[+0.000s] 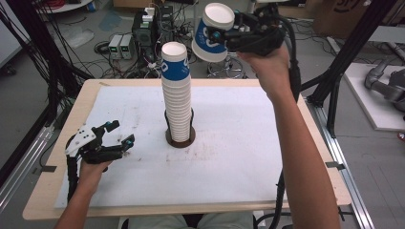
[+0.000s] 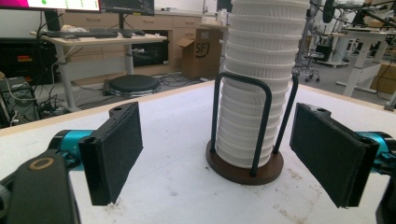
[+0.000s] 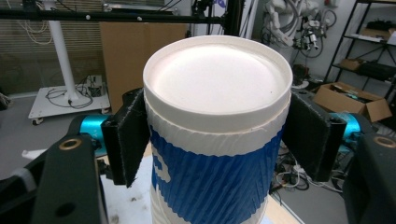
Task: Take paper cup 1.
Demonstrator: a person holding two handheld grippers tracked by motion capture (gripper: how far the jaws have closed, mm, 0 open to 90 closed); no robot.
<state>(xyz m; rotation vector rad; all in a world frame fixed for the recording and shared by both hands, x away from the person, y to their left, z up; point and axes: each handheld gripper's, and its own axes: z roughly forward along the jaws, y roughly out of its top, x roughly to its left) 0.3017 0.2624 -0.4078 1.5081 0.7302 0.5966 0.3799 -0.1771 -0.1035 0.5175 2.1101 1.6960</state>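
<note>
White padding covers the wooden surface (image 1: 229, 157), and beyond its far edge the floor is crowded with cables and electronics boxes. At the middle of the surface stands a tall stack of cups (image 1: 175, 95), upside down, held in a holder (image 1: 180, 137) with a dark round base and black wire uprights; the top cup of the stack shows a blue band.

The right gripper (image 1: 224, 34) is raised high, beyond the far edge of the surface and to the right of the stack's top. It is clamped on 1 blue-and-white cup (image 1: 212, 33), bottom up and tilted, its pads pressing the sides just under the base rim, as the right gripper view shows with the cup (image 3: 217, 140) between the 2 black pads (image 3: 128, 135). The cup's long axis leans away from the vertical axis of the stack, and the cup sits apart from the stack, slightly higher than its top. Whichever way the cup is headed, the relation that matters is this sideways gap and the tilt between cup and stack.

The left gripper (image 1: 118, 136) rests low near the left part of the surface, well apart from the stack. Its jaws stand wide and hold nothing; in the left gripper view the holder (image 2: 245, 168) and the stack (image 2: 259, 70) lie straight ahead between the spread pads (image 2: 116, 149), untouched.
</note>
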